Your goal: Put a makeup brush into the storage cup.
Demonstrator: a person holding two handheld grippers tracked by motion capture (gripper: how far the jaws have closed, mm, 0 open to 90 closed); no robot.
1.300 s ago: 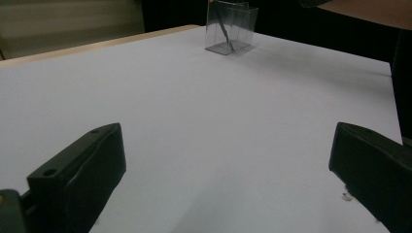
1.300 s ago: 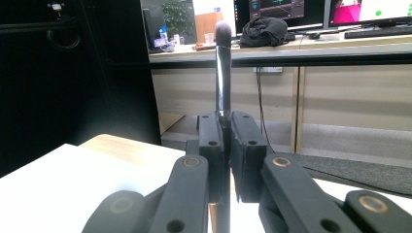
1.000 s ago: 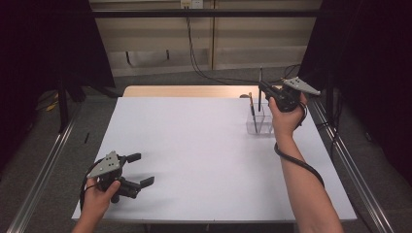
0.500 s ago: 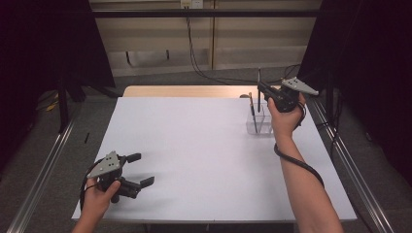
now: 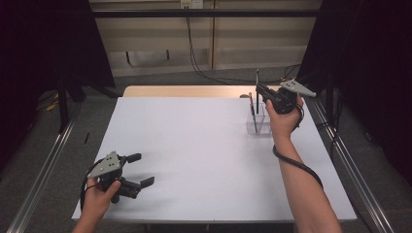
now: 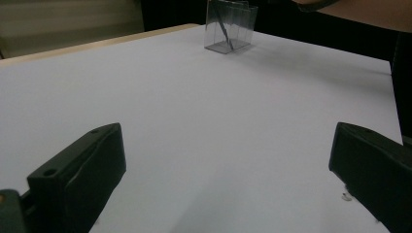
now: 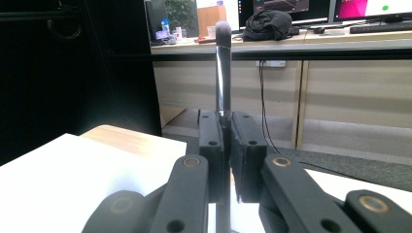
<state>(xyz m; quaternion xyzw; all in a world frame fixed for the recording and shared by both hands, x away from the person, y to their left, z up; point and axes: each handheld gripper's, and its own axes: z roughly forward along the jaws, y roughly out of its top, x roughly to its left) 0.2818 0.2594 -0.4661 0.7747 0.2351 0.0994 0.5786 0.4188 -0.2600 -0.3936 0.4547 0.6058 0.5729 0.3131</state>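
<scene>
My right fingers point(image 7: 227, 145) are clamped tight on a makeup brush point(image 7: 222, 73), holding it upright with its bristles on top, just above the clear plastic holder point(image 5: 257, 124) at the far right of the white counter point(image 5: 204, 145). Another brush point(image 5: 252, 109) leans inside that holder. My left fingers point(image 5: 140, 170) stand wide apart, with nothing between them, low over the counter's near left corner.

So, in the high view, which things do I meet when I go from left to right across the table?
left gripper, open, on the near left of the white table → clear holder with a thin stick in it → makeup brush, upright above the holder → right gripper, shut on the makeup brush
</scene>
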